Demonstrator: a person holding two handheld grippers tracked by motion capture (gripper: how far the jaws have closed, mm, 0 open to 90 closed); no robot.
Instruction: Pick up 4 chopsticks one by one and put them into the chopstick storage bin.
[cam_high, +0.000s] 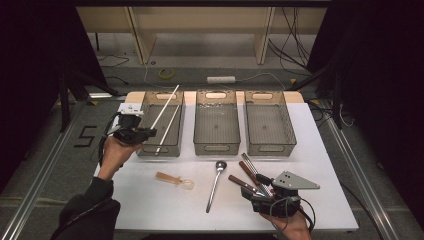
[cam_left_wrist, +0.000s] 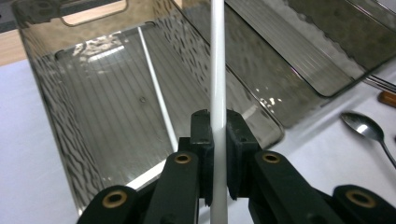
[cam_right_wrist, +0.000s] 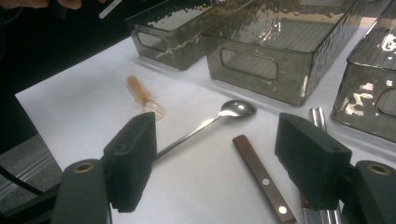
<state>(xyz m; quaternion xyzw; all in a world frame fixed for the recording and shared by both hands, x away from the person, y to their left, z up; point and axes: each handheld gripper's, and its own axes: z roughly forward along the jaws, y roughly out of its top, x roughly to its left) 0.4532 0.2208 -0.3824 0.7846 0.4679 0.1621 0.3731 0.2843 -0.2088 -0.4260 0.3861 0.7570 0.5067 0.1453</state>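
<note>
My left gripper is shut on a long white chopstick that slants up over the left smoky-grey bin. In the left gripper view the pads clamp the chopstick near its lower end. A second white chopstick lies on that bin's floor. My right gripper rests at the table's front right. Its jaws stand wide open with nothing between them, above a metal spoon and a brown-handled utensil.
Two more grey bins, middle and right, stand in a row behind the cutlery. An amber plastic spoon, the metal spoon and several brown-handled and steel utensils lie on the white table.
</note>
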